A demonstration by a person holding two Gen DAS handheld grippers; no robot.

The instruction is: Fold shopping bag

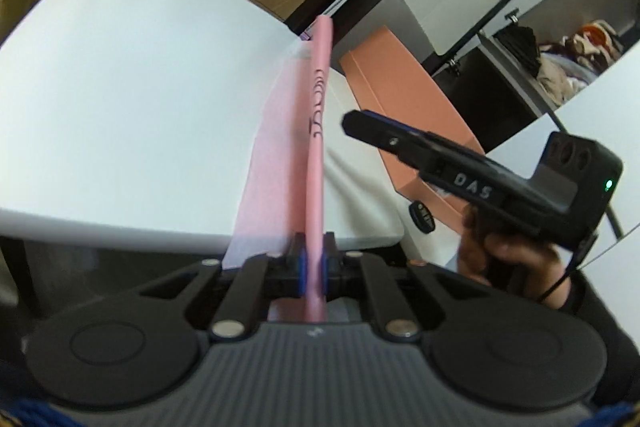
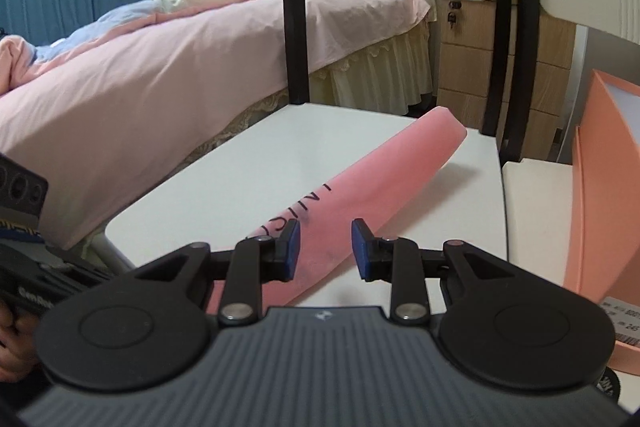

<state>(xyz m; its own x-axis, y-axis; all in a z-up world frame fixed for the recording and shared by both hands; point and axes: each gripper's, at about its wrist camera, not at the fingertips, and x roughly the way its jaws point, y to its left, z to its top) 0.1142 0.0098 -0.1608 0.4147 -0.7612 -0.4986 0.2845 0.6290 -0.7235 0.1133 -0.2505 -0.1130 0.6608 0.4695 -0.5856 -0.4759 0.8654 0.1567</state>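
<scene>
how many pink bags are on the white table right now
1. The pink bag lies folded flat across the white table, its near edge clamped in the left hand-held gripper. No other is visible, though the table's far side is partly out of view.

"DAS" on the right hand-held gripper (image 1: 362, 125); bag lettering illegible

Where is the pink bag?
The pink shopping bag is pinched in the left gripper, stretching over the white table left of the orange box.
</scene>
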